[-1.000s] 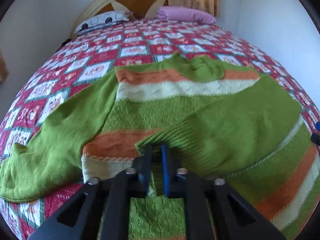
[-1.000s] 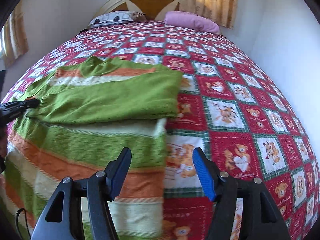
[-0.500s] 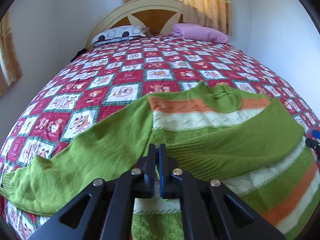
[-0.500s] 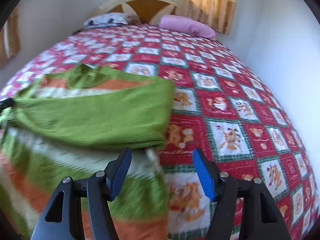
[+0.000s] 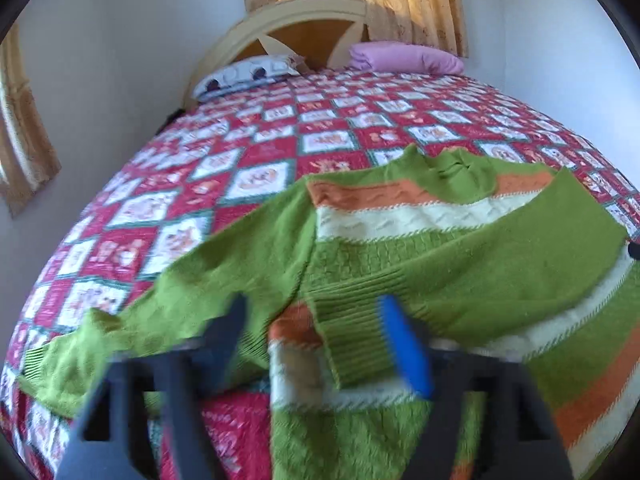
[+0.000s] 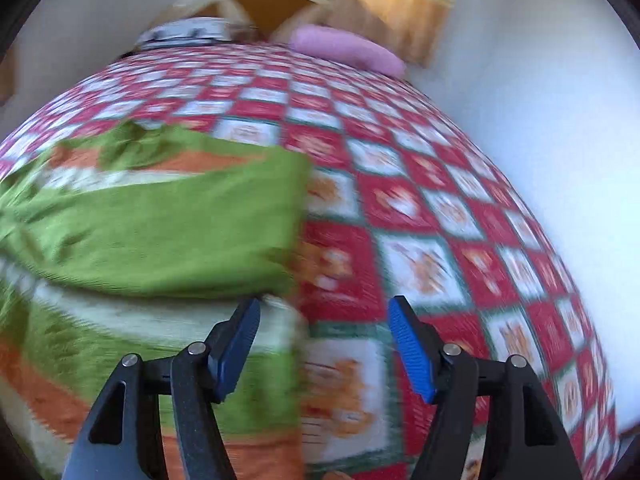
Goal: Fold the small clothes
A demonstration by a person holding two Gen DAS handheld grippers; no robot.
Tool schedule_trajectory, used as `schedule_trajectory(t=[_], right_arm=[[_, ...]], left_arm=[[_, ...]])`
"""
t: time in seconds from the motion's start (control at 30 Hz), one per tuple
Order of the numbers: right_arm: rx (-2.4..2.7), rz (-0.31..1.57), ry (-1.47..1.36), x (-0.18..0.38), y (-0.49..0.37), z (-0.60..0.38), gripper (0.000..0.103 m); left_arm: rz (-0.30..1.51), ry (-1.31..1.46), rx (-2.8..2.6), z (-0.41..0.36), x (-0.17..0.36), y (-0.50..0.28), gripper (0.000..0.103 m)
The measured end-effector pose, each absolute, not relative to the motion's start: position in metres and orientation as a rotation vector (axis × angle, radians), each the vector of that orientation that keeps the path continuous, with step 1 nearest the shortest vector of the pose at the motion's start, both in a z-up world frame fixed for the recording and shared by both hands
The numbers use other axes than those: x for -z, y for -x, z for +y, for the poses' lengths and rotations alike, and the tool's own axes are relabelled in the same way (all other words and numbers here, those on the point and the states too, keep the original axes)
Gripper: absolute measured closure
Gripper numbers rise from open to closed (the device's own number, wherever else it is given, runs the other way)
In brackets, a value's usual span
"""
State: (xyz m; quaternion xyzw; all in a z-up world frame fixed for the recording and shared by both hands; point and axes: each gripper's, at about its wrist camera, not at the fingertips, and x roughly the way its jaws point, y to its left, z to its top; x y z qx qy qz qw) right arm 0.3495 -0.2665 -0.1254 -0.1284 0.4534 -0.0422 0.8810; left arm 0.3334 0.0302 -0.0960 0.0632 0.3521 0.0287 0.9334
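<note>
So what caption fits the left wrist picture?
Open left tool above a striped green sweater, one sleeve folded across it, on a bed quilt.

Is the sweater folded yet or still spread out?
Partly folded: one sleeve lies across the sweater front; the other sleeve is spread on the quilt.

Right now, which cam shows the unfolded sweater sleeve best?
Left wrist. The unfolded sleeve runs from the shoulder seam out to its cuff at lower left on the bedspread, only mildly blurred. The right wrist view does not show that sleeve, only the folded-over sleeve across the sweater's body, heavily blurred.
</note>
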Motion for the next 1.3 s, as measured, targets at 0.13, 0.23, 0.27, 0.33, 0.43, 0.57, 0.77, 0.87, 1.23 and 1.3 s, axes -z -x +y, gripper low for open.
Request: schedule_trajectory(t=[0.13, 0.23, 0.27, 0.33, 0.43, 0.57, 0.77, 0.87, 1.23, 1.3], right_arm=[[0.095, 1.002, 0.329, 0.144, -0.371, -0.25, 0.034], [0.237, 0.973, 0.277, 0.145, -0.381, -0.274, 0.034], [0.245, 0.98, 0.214, 0.145, -0.382, -0.286, 0.034], [0.223, 1.033, 0.108, 0.153, -0.381, -0.307, 0.034], [0.238, 1.019, 0.128, 0.149, -0.373, -0.308, 0.034], [0.229, 1.037, 0.14, 0.14, -0.361, -0.306, 0.034], [0.205, 0.921, 0.156, 0.1, -0.334, -0.292, 0.032], [0.08, 0.869, 0.136, 0.086, -0.349, -0.27, 0.032], [0.044, 1.039, 0.043, 0.161, -0.379, -0.279, 0.044], [0.035, 1.048, -0.036, 0.16, -0.378, -0.293, 0.043]], left_arm=[[0.704, -0.16, -0.061, 0.033, 0.09, -0.321, 0.023], [0.699, -0.147, -0.078, 0.04, 0.084, -0.316, 0.02], [0.695, -0.146, -0.085, 0.042, 0.083, -0.315, 0.018], [0.681, -0.147, -0.105, 0.047, 0.08, -0.31, 0.014], [0.683, -0.159, -0.115, 0.055, 0.081, -0.306, 0.014], [0.696, -0.151, -0.125, 0.067, 0.084, -0.297, 0.014], [0.688, -0.125, -0.157, 0.101, 0.077, -0.269, 0.007], [0.678, -0.111, -0.214, 0.125, 0.074, -0.261, 0.003], [0.743, 0.023, -0.449, 0.233, 0.084, -0.236, 0.003], [0.764, 0.037, -0.497, 0.257, 0.089, -0.23, 0.003]])
